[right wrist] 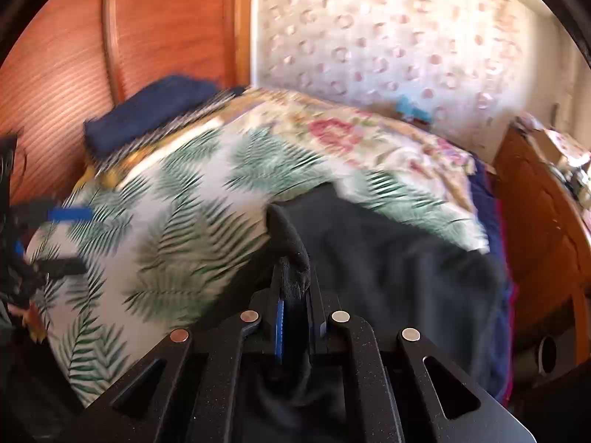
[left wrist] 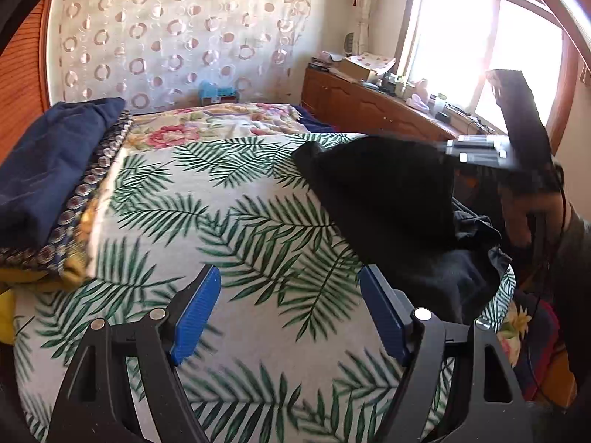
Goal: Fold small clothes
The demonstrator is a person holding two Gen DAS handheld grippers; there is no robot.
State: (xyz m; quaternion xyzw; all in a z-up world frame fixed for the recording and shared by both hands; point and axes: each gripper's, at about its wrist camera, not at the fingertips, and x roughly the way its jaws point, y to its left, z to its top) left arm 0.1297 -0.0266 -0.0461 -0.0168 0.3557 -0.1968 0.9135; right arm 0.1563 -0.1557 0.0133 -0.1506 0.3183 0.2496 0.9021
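A black garment (left wrist: 388, 199) lies bunched on the right side of the palm-leaf sheet (left wrist: 229, 229). My right gripper (right wrist: 293, 295) is shut on a fold of the black garment (right wrist: 399, 277), and cloth sticks up between its blue pads. In the left wrist view that same right gripper (left wrist: 476, 155) shows at the far right, lifting the cloth's edge. My left gripper (left wrist: 288, 295) hovers open over bare sheet, its blue fingers (left wrist: 195, 313) wide apart with nothing between them. The garment's near corner lies just beyond its right finger.
Folded navy and patterned cloths (left wrist: 59, 177) are stacked at the left of the bed. A floral quilt (left wrist: 221, 122) covers the far part. A wooden cabinet (left wrist: 369, 107) with clutter stands under the window on the right. A wooden headboard (right wrist: 129, 37) rises behind.
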